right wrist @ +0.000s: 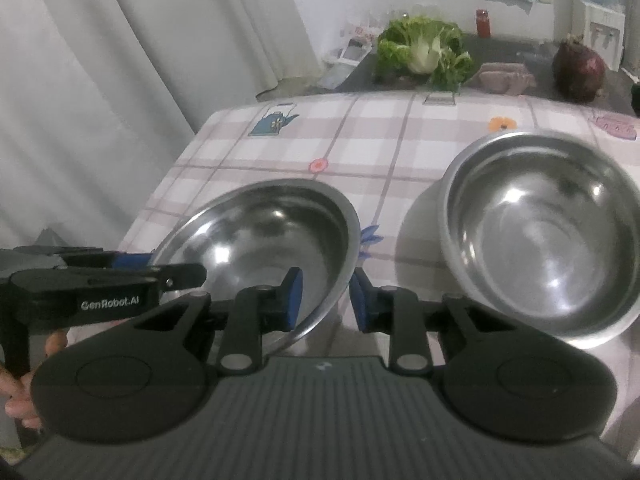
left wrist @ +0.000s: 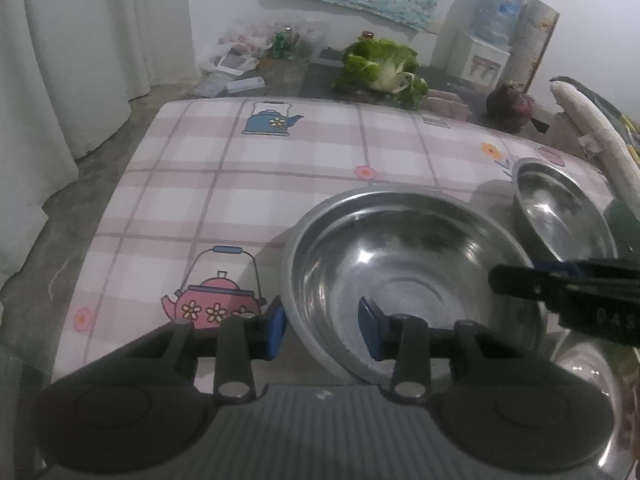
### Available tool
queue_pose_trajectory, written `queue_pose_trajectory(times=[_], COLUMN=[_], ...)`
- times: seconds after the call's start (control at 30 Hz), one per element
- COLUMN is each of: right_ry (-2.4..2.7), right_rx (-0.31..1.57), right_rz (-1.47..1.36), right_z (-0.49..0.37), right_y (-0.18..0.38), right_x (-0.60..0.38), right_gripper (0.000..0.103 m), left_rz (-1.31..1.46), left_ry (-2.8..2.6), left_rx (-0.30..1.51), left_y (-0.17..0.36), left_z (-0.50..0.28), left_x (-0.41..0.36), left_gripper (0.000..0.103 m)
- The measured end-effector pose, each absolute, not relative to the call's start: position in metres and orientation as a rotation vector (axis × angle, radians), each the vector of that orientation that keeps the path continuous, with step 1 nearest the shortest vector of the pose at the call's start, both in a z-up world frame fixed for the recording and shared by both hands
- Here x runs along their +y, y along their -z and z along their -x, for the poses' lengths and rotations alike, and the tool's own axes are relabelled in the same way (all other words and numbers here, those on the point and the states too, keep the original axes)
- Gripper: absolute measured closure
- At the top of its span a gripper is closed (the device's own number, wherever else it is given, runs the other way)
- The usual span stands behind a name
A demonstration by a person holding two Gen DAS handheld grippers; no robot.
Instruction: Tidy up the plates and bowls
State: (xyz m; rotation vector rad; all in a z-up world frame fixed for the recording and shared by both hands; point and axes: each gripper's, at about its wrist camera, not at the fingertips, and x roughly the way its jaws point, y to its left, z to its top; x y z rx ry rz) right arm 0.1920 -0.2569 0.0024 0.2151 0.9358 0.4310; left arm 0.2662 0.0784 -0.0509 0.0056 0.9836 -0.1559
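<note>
Centrally, two steel bowls are sitting on the checked tablecloth (left wrist: 280, 184). Near bowl (left wrist: 408, 280) is lying tilted in the right wrist view, its right rim raised off the cloth; second bowl (right wrist: 540, 240) is standing flat to its right, apart from it. Both are showing empty, reflective insides.

Left gripper (left wrist: 320, 332) is straddling the near bowl's left rim: one blue pad outside the wall, the other inside the bowl. Pads are standing clear of the metal on both sides, so the jaws are reading as open around the rim, not clamped. Gripper is pointing steeply downward. In the right wrist view it is entering from the left edge, with fingers of the person's hand (right wrist: 24, 384) showing beneath it.

Right gripper (right wrist: 324, 300) is straddling the same bowl's opposite, raised rim. Left pad is lying inside the bowl, right pad outside. Jaws are narrow, and the lifted rim between them suggests a grip, though actual pad contact is not clearly resolving. Also angled downward.

Cloth is carrying printed teapots, a blue teapot print (left wrist: 270, 120) at the far side and a pink teapot print (left wrist: 216, 300) near the left gripper. Beyond the table edge: a leafy cabbage (left wrist: 380, 68), a dark red onion (right wrist: 578, 68), a red jar (right wrist: 483, 23). White curtains (left wrist: 80, 40) are hanging at left; a water dispenser (left wrist: 488, 32) is standing at the far right against the wall.
</note>
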Motion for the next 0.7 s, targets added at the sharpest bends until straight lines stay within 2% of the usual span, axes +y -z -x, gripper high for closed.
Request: queue_pose_trajectory(times=[0.7], right_ry=[-0.413], right_rx=[0.95], right_rz=[-0.192], right_z=[-0.197], right_y=[0.011], right_x=[-0.258], right_gripper=[0.078], left_rz=[-0.048], left_ry=[0.139], left_rx=[1.027], left_y=[0.069], left_z=[-0.281], left_x=[0.066], left_gripper=[0.061])
